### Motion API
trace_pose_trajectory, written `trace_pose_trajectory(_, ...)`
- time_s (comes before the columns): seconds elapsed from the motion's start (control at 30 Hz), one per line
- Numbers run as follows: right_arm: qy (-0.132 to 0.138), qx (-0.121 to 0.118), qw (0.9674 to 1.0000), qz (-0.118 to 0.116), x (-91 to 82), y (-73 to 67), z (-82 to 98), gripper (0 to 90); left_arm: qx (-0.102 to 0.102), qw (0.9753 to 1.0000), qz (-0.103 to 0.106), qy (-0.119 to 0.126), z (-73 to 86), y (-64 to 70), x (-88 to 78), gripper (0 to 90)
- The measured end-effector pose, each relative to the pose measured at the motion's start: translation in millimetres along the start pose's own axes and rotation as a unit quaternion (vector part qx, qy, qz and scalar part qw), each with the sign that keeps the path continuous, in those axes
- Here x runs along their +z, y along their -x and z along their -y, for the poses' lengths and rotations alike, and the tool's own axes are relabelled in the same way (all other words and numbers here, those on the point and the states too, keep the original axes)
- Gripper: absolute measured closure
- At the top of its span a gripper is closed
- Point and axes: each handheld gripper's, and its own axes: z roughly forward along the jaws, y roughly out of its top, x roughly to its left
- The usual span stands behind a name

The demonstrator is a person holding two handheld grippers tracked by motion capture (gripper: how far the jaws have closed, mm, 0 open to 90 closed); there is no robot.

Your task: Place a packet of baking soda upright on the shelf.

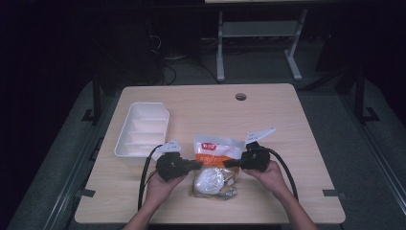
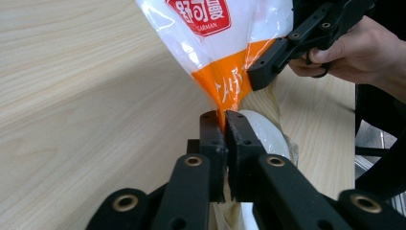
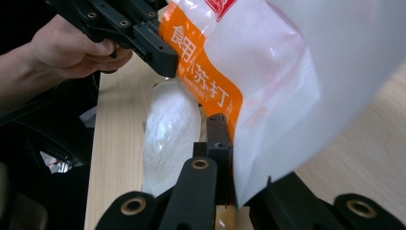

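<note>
- High view: the plastic bag [image 1: 214, 160] lies on the counter [image 1: 268, 124] between the left tongs [image 1: 197, 165] and right tongs [image 1: 228, 163], each pinching an edge.
- Left gripper view: left tongs [image 2: 225, 120] clamp the bag's [image 2: 225, 48] orange band.
- Right gripper view: right tongs [image 3: 230, 139] grip the bag [image 3: 268, 86].

We have bare counter [image 1: 268, 110] from twelve to three o'clock of the bag [image 1: 214, 165], and along its near edge; at ten o'clock the white tray [image 1: 142, 128] blocks passage, well apart from it

orange-and-white bag [image 3: 268, 96] between right gripper [image 3: 225, 143] fingers [image 3: 216, 134]
</note>
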Motion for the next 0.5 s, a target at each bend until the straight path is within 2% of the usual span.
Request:
trace_pose_trajectory(0.07, 0.001, -0.001, 1.0, -0.003, -1.3, -0.5, -0.3, 89.2, 0.004, 1.0, -0.007, -0.003, 0.1, 1.1, -1.7, 79.3)
trace_pose_trajectory(0.13, 0.003, -0.001, 1.0, -0.007, -3.4, -2.5, -1.1, 89.3, 0.016, 0.9998, -0.015, -0.005, 0.8, 4.2, -4.0, 75.2)
trace_pose_trajectory(0.2, 0.006, -0.009, 0.9999, -0.008, -7.3, -8.1, -2.9, 89.4, 0.023, 0.9995, -0.02, -0.008, 1.3, 7.0, -5.7, 69.0)
trace_pose_trajectory(0.33, 0.003, -0.013, 0.9999, -0.002, -12.2, -13.7, -5.3, 89.4, 0.043, 0.9984, -0.033, -0.015, 1.6, 13.3, -8.2, 64.8)
trace_pose_trajectory(0.5, 0.008, -0.026, 0.9996, 0.006, -22.2, -22.3, -10.6, 89.5, 0.06, 0.997, -0.045, -0.022, 2.1, 19.1, -9.9, 57.4)
